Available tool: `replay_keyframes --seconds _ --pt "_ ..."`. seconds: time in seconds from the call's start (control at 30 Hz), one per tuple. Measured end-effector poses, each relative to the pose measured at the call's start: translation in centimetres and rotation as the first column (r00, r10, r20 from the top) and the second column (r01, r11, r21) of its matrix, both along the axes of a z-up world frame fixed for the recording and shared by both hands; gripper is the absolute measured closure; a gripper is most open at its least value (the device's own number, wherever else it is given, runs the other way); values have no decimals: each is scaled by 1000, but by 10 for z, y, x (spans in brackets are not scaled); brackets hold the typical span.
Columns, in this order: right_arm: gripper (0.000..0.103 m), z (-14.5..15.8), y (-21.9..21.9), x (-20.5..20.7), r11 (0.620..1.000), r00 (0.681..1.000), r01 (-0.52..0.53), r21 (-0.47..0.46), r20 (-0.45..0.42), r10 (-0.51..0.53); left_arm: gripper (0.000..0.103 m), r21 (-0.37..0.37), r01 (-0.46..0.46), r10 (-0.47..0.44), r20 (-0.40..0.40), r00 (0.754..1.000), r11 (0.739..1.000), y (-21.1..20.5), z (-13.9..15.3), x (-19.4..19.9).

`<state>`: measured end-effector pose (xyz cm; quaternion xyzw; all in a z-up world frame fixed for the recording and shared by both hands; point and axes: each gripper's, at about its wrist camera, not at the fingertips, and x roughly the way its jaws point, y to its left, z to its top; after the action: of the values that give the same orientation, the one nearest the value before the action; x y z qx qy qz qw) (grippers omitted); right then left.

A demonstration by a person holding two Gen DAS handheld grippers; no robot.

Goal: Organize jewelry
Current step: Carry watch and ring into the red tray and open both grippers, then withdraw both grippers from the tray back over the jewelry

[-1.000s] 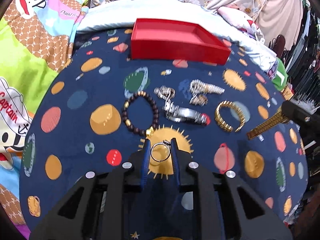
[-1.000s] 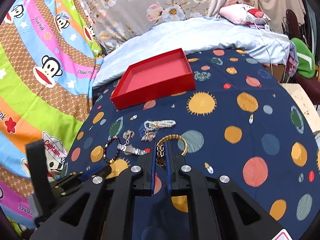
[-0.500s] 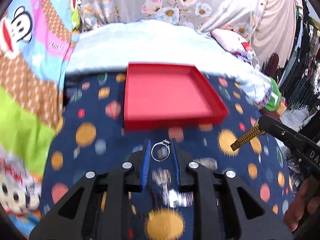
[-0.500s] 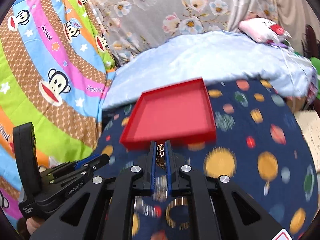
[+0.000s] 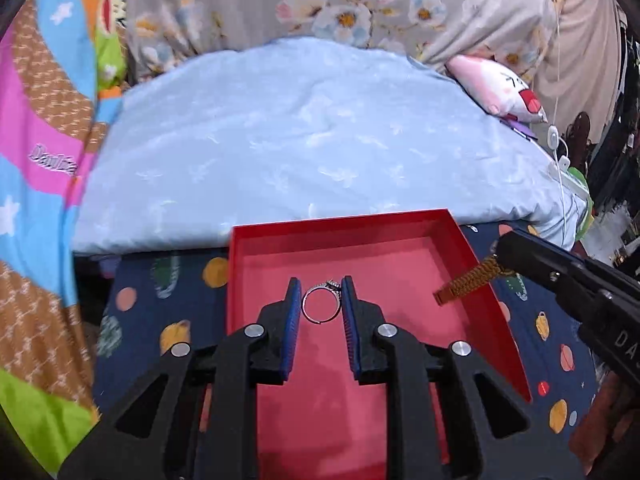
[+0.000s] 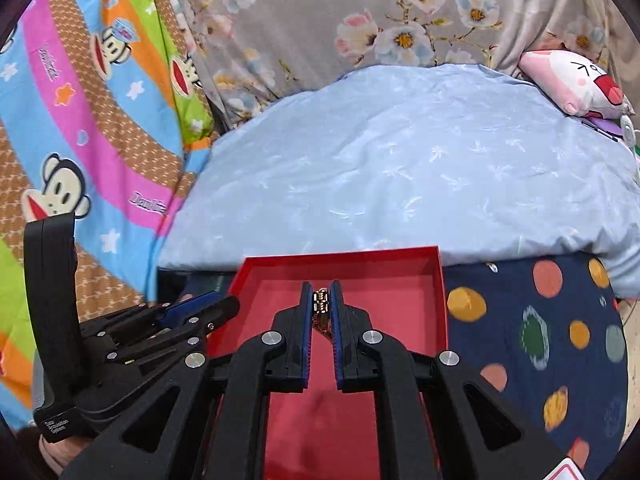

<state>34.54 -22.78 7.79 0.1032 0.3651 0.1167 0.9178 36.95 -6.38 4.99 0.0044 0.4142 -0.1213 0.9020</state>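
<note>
My left gripper [image 5: 320, 296] is shut on a silver ring [image 5: 321, 305] and holds it over the red tray [image 5: 404, 276]. My right gripper [image 6: 321, 300] is shut on a gold link bracelet [image 6: 321, 312] above the same red tray [image 6: 400, 300]. In the left wrist view the gold bracelet [image 5: 466, 282] hangs from the right gripper over the tray's right side. In the right wrist view the left gripper [image 6: 228, 304] reaches over the tray's left edge. The tray floor looks bare.
The tray sits on a navy planet-print cloth [image 6: 540, 340] at its far edge. Behind it lies a light blue quilt [image 5: 312, 140]. A colourful cartoon sheet [image 6: 80, 140] hangs at the left. A pink plush pillow [image 6: 576, 84] lies at the far right.
Both grippers have moved forward from the jewelry laid out on the cloth to over the red tray, carrying the ring and the gold bracelet. The other jewelry is out of view.
</note>
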Motion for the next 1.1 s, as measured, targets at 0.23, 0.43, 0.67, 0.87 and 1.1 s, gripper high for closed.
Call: replay_keyframes --seconds 0.23,0.43,0.67,0.87,1.1 --pt "95 -34 -3 54 999 997 7 -51 -80 -11 84 35 10 -8 -75 997 999 -19 -32 47" --pt "94 -55 4 72 995 993 -6 -101 -116 -6 83 49 -5 10 -108 994 999 -24 -48 63" --pt "84 -57 3 68 990 996 19 -142 -85 -31 44 62 -31 39 -122 992 998 -21 -56 64" --pt "63 -16 -11 18 989 998 68 -129 1 -68 31 54 -52 52 0 999 997 -8 -16 27" --pt "57 12 -13 -119 980 994 76 -186 87 -61 30 25 -59 58 47 997 998 28 20 -77"
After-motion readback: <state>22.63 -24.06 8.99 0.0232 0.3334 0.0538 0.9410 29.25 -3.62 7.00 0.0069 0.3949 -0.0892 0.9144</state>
